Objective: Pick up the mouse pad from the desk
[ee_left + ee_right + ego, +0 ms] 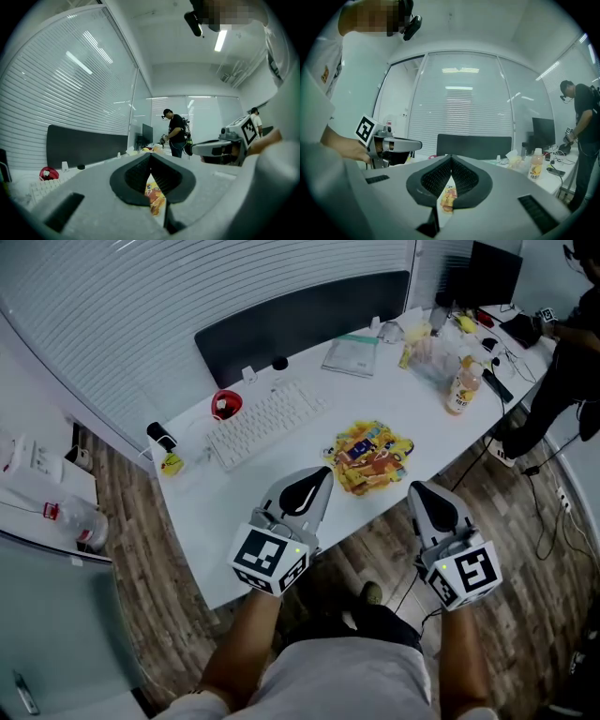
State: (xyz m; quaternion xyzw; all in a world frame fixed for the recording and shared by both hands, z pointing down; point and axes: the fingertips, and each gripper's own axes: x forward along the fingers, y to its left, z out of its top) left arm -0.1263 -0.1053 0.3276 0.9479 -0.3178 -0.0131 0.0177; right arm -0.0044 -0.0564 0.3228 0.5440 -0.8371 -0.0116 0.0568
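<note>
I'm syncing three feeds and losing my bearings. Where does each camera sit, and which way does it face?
Head view: on the person's head, facing steeply down at the white desk; both forearms, the left gripper and right gripper show.
Left gripper view: rides the left gripper, level along its shut jaws across the desk; right gripper at right.
Right gripper view: the same from the right gripper; left gripper at left.
Shared by all: mouse pad, snack packet.

Office: desk (234,512), keyboard (267,420), monitor (495,273), glass partitions (459,112).
</note>
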